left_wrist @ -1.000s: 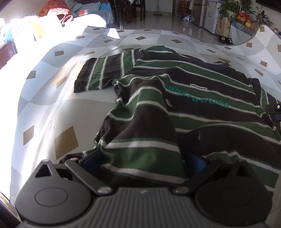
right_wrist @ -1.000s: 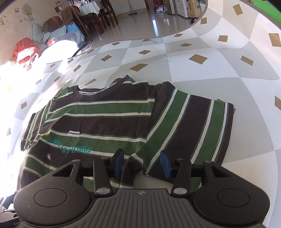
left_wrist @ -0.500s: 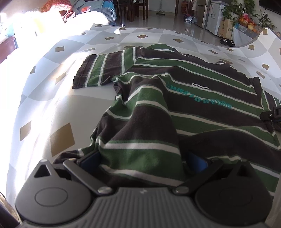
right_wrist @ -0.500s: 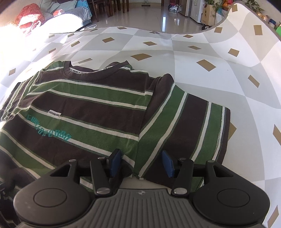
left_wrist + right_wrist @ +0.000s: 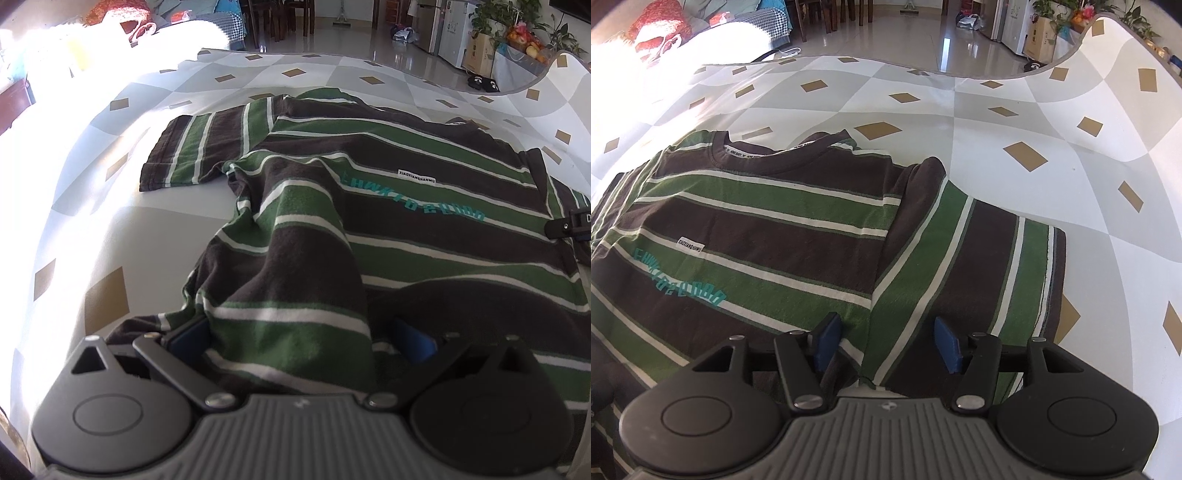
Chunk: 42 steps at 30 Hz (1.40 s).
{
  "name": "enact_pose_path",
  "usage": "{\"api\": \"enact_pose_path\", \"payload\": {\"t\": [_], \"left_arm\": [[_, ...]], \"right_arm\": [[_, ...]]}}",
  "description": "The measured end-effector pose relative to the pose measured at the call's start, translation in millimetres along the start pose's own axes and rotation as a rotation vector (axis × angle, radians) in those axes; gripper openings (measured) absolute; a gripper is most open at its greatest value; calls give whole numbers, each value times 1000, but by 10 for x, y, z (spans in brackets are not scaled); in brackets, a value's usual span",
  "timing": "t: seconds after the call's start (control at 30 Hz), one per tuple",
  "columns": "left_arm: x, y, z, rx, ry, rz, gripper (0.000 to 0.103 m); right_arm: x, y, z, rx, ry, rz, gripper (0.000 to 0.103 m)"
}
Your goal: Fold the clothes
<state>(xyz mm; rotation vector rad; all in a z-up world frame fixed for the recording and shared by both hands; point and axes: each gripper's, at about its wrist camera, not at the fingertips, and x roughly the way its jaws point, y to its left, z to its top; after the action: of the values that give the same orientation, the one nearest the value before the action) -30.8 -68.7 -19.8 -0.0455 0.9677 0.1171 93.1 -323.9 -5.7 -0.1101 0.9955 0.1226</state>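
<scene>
Tablecloth (image 5: 979, 122) in a grey and white check with tan diamonds lies bare beyond and to the right of the striped T-shirt (image 5: 768, 236), whose collar points toward the table's far edge and whose right sleeve lies flat. In the left view the other sleeve lies spread toward bare, sunlit cloth. The left gripper (image 5: 299, 339) points steeply down, its wide-set blue pads clamped on a raised bunch of hem fabric. The right gripper (image 5: 886, 343), also angled down, has just been opening its jaws; they stand half apart over the sleeve seam, pads not pressing the cloth.
</scene>
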Motion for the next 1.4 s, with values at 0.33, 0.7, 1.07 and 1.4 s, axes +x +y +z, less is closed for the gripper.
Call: {"api": "enact_pose_path", "payload": {"t": [0.33, 0.7, 1.07, 1.4], "left_arm": [[40, -144, 50, 15, 6, -5, 103], [20, -283, 73, 4, 35, 10, 103], [-50, -444, 58, 27, 61, 5, 103], [-106, -432, 30, 37, 60, 3, 103]], "right_arm": [[44, -56, 65, 10, -12, -14, 57], [58, -104, 78, 20, -17, -26, 61], [79, -219, 135, 47, -15, -53, 66], [50, -273, 165, 86, -3, -54, 65]]}}
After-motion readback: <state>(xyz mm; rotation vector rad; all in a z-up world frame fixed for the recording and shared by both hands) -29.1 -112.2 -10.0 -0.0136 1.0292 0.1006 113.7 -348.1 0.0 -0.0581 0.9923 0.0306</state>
